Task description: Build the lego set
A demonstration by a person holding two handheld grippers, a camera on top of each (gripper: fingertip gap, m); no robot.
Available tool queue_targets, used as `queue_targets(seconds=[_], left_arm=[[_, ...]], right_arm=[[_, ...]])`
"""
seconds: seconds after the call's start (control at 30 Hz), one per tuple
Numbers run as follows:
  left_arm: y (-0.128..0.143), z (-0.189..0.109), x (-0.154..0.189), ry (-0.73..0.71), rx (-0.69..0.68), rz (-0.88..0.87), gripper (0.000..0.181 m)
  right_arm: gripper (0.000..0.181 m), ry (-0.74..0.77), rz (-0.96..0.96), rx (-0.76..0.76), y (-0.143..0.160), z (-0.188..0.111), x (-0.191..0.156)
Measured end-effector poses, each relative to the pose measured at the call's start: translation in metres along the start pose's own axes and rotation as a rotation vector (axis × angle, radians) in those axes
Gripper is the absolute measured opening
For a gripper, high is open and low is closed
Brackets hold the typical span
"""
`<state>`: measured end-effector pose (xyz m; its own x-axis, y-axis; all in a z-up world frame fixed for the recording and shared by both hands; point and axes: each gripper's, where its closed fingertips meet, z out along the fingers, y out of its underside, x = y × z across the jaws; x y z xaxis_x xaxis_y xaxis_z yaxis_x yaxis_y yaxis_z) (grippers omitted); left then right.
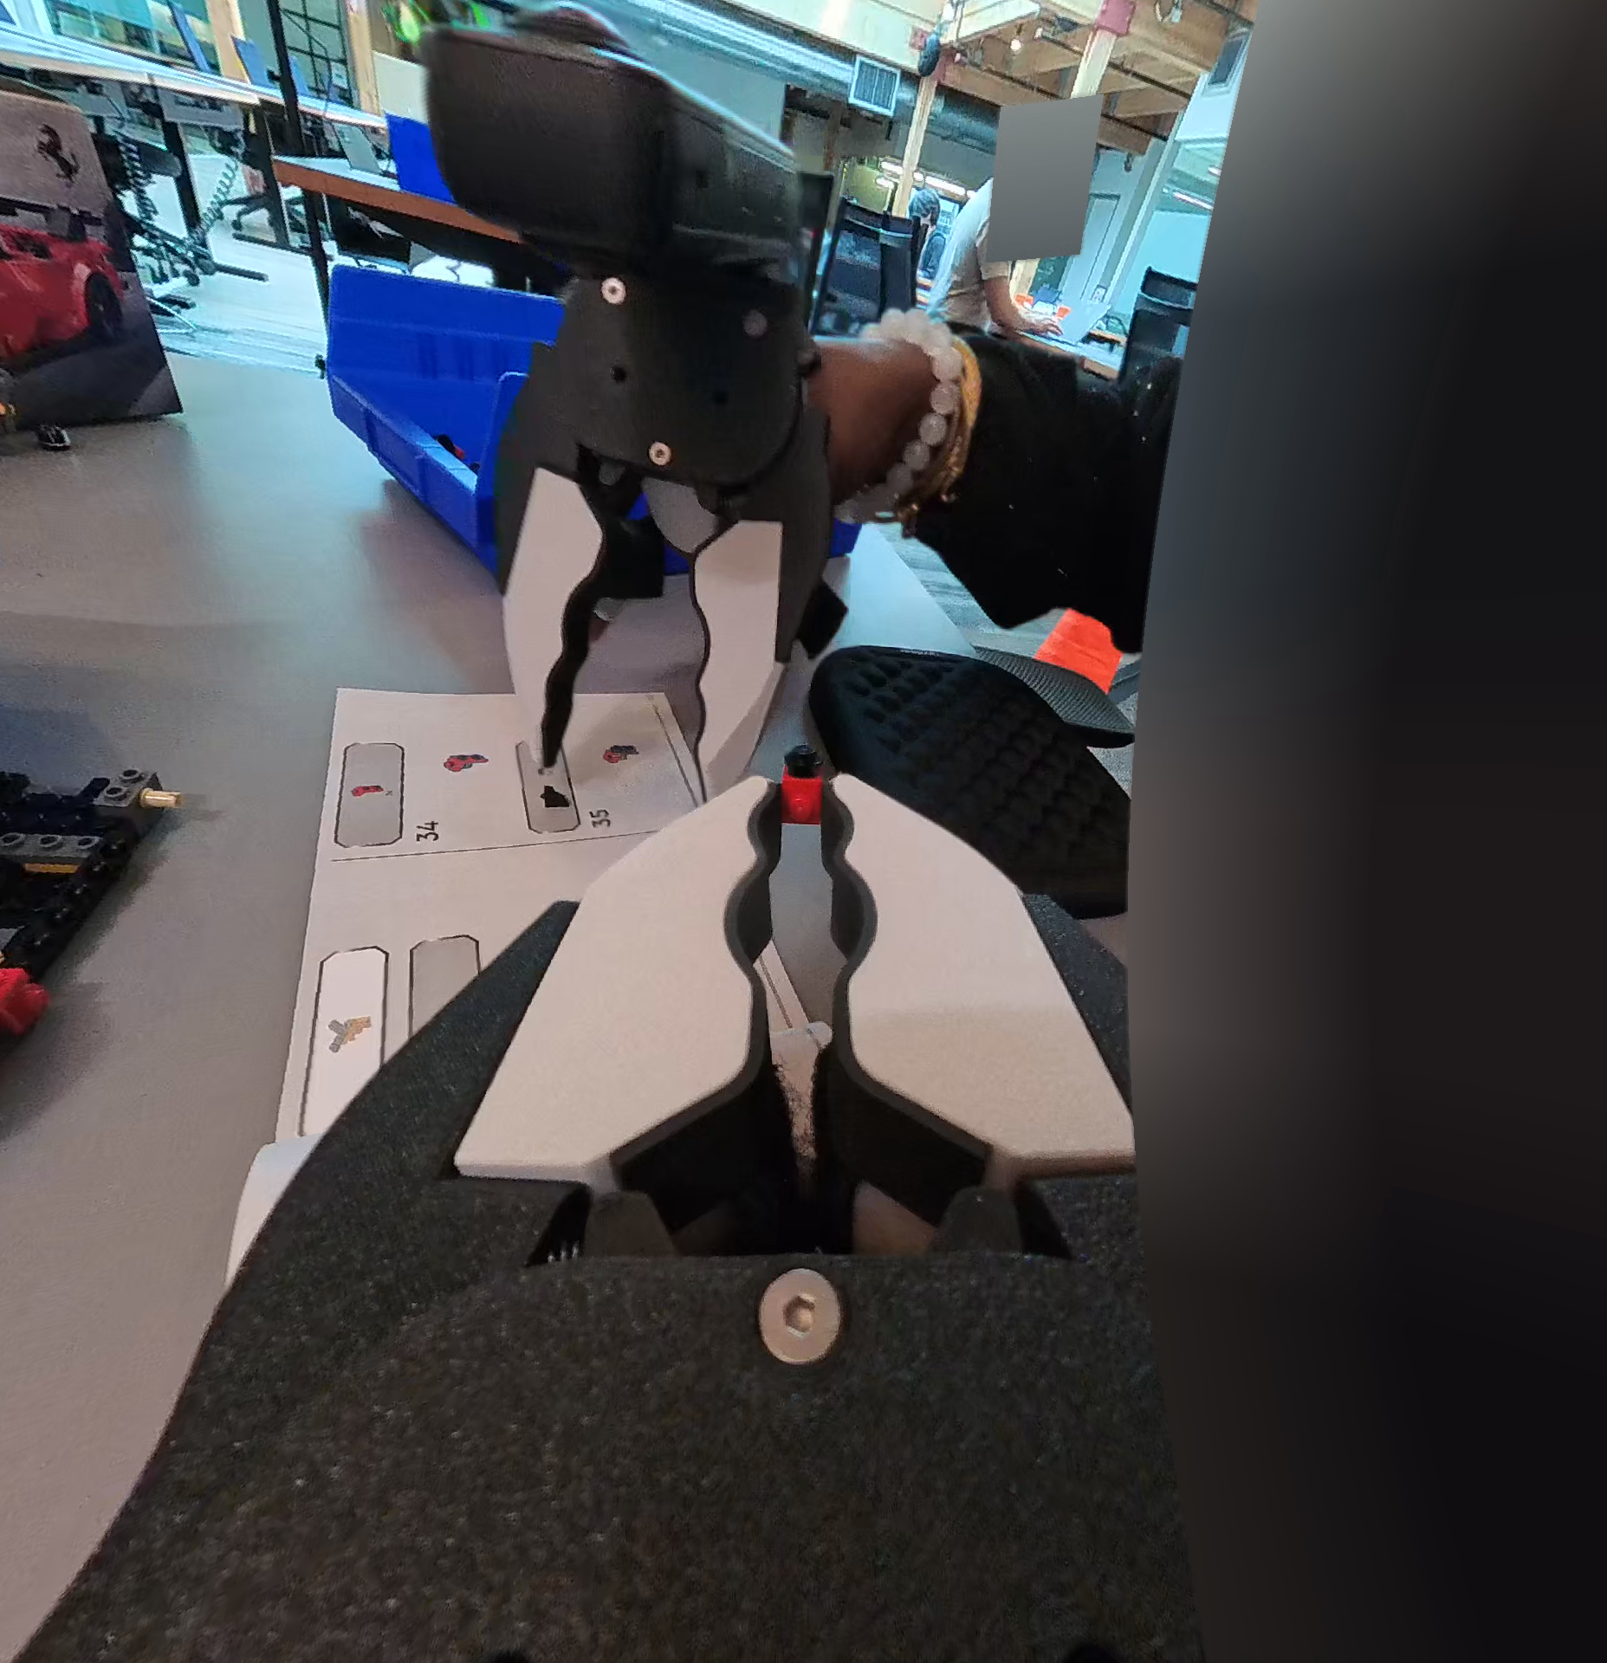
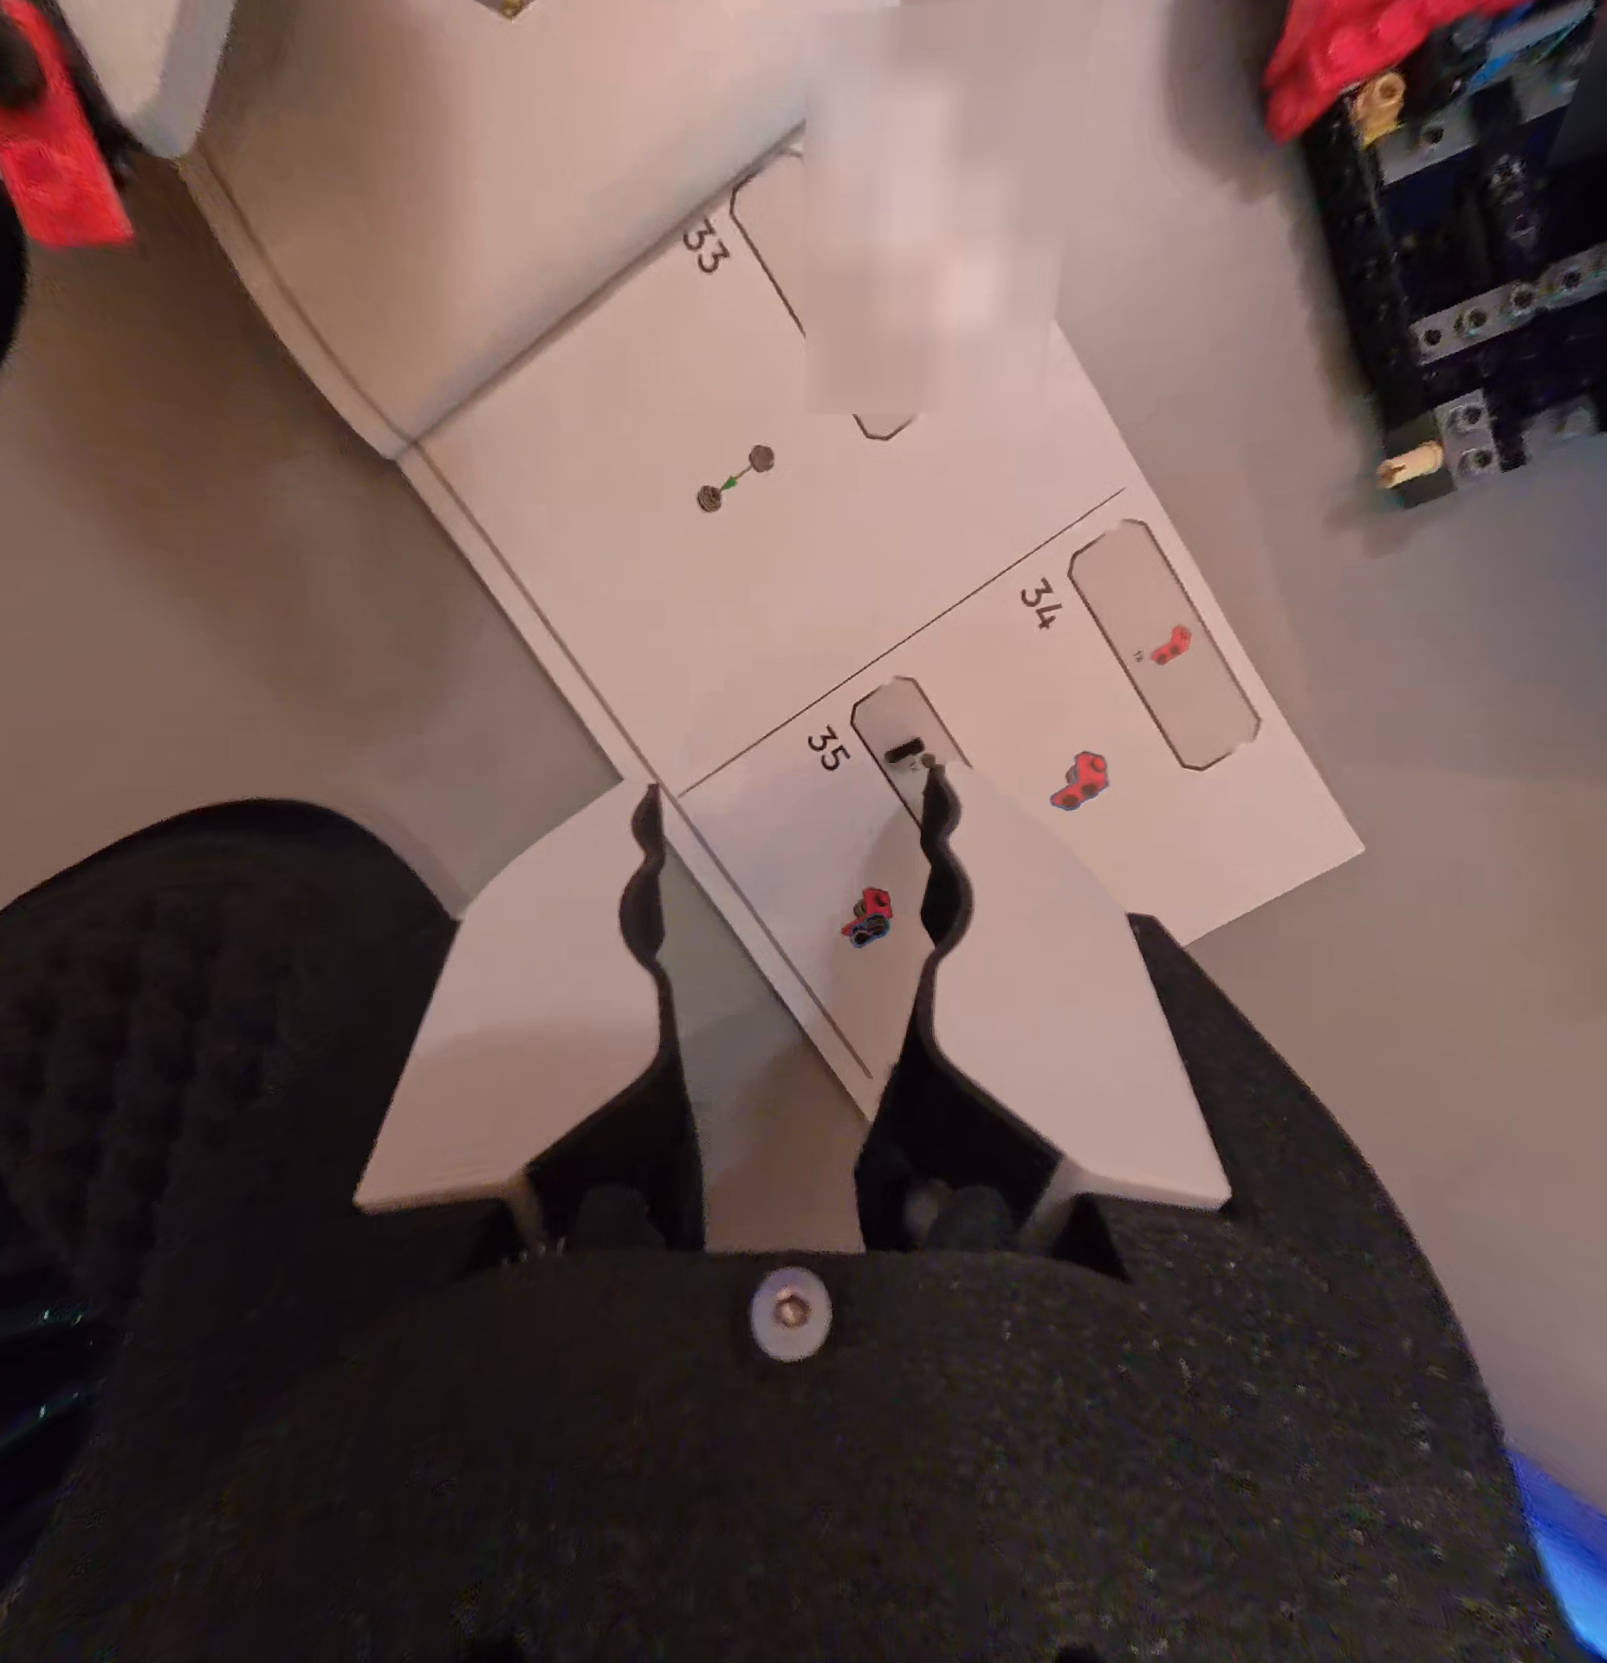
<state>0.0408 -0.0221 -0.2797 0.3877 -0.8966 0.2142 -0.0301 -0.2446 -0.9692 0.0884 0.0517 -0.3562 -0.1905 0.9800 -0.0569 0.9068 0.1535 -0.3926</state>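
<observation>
Now my left gripper (image 1: 801, 801) clamps a small red-and-black lego piece (image 1: 800, 790) at frame centre; my right gripper (image 2: 792, 796), jaws apart, touches the white instruction booklet (image 2: 781, 594).

White fingers (image 1: 655, 972) edged in black on the left gripper (image 1: 801, 801), pinching a red brick (image 1: 799, 796) with a black stud on top. The right gripper (image 2: 795, 792) shows the same white and black. White instruction booklet (image 2: 601, 576) on the grey desk (image 2: 241, 630); a black, grey and red build (image 1: 52, 864) at its left edge; a blue bin (image 1: 412, 396) at the far side.
</observation>
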Motion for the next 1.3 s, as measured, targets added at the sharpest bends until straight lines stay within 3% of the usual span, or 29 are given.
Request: queue_targets(seconds=[0.1, 0.2, 0.37, 0.57, 0.7, 0.83, 0.97, 1.1, 1.3], left_arm=[[0.002, 0.002, 0.001, 0.009, -0.013, 0.002, 0.007], [0.003, 0.003, 0.002, 0.014, -0.019, -0.001, 0.007], [0.004, 0.003, 0.001, 0.016, -0.018, -0.003, 0.007], [0.005, 0.003, 0.002, 0.019, -0.024, -0.005, 0.007], [0.007, 0.005, 0.002, 0.023, -0.031, -0.010, 0.007], [0.007, 0.005, 0.002, 0.023, -0.032, -0.011, 0.007], [0.006, 0.005, 0.002, 0.029, -0.027, -0.011, 0.007], [0.007, 0.004, 0.002, 0.031, -0.026, -0.014, 0.007], [0.005, 0.004, 0.002, 0.031, -0.017, -0.017, 0.007]], right_arm=[[0.047, -0.046, -0.141, 0.013, -0.002, -0.004, 0.004], [0.000, 0.019, -0.431, 0.034, -0.012, -0.016, 0.022], [0.000, -0.089, -0.684, -0.028, -0.024, -0.011, 0.021], [0.000, -0.119, -0.663, -0.124, -0.005, 0.005, 0.025], [0.000, -0.128, -0.616, -0.141, 0.010, 0.001, 0.021], [0.000, -0.107, -0.615, -0.103, 0.005, -0.008, 0.022], [0.015, -0.126, -0.741, -0.077, -0.002, -0.007, 0.022], [0.015, -0.155, -0.950, -0.158, 0.002, 0.000, 0.031], [0.012, -0.233, -0.899, -0.240, 0.011, 0.006, 0.029]])
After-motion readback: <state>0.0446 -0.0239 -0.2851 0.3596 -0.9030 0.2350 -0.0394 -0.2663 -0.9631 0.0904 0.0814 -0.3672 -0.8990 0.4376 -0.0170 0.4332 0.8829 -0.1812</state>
